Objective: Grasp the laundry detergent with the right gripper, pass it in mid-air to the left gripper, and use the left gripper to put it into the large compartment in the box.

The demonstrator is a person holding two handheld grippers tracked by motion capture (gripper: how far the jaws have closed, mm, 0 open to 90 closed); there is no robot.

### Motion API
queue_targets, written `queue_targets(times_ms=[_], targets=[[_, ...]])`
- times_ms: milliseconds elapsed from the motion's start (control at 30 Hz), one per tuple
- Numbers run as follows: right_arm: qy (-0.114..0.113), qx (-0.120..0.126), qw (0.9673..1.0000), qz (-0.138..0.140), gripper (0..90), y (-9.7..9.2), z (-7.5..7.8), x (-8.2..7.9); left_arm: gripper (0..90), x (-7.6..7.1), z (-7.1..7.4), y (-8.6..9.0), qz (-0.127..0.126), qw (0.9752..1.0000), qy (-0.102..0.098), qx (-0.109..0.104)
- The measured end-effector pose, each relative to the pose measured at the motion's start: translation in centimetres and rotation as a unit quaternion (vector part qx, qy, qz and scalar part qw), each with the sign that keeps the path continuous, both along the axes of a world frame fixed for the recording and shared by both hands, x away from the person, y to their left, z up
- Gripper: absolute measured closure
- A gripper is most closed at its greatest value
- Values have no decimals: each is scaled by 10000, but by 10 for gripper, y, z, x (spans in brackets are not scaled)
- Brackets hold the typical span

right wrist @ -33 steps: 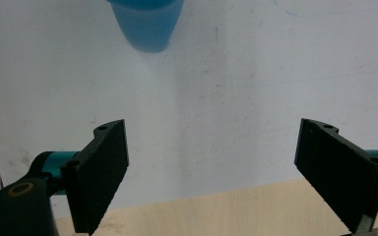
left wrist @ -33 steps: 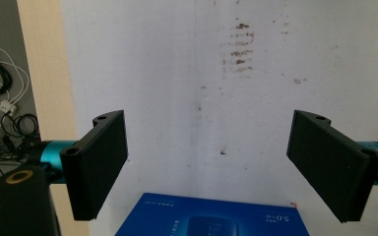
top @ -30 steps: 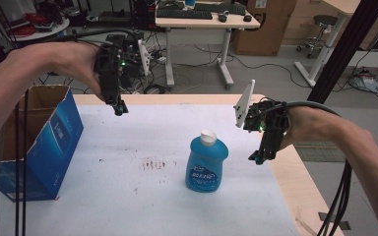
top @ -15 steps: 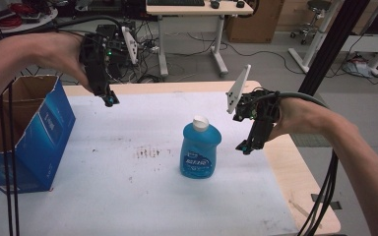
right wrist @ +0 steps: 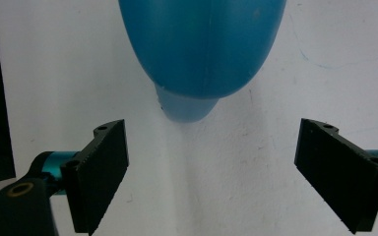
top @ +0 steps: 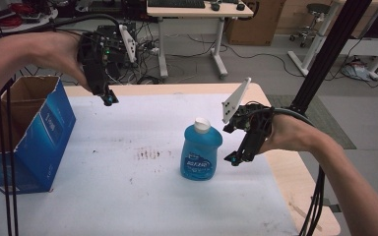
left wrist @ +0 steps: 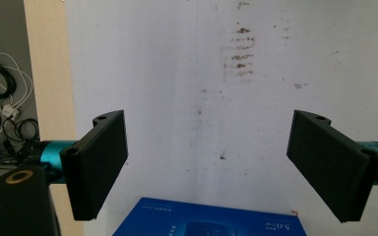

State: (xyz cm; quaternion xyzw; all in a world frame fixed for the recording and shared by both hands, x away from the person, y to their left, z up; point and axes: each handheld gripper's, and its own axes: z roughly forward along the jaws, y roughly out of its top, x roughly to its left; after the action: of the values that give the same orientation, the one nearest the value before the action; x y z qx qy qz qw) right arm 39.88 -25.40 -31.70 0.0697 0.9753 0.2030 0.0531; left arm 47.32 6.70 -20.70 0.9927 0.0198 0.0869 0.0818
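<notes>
High view shows the blue bottle (top: 201,151) upright mid-table, the right gripper (top: 232,159) just beside it with jaws spread and empty, so it should square up around the body before closing, while the left gripper (top: 108,100) hangs wide open near the blue box (top: 34,137).

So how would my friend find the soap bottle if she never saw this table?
Look at the white table, right of the middle. The blue bottle stands upright there beside the right gripper. It is see-through blue with a white cap, unlike the blue cardboard box at the left edge.

Upright blue bottle (top: 201,152) with white cap (top: 202,125), mid-table on white cover (top: 128,196)
</notes>
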Motion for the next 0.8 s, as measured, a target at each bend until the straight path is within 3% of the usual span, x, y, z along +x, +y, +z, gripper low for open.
queue_targets(times_ms=[167,200,333,800], targets=[[8,258,9997,18,123,3,-3,1,157,1,-1,2,41,10000,5,15],[78,413,9991,34,123,5,-4,0,157,1,-1,3,36,10000,2,18],[18,386,9993,17,123,7,-8,-1,157,2,-1,3,58,10000,-6,38],[-58,834,9965,-44,123,16,-30,-3,157,0,0,5,57,10000,-60,-10]])
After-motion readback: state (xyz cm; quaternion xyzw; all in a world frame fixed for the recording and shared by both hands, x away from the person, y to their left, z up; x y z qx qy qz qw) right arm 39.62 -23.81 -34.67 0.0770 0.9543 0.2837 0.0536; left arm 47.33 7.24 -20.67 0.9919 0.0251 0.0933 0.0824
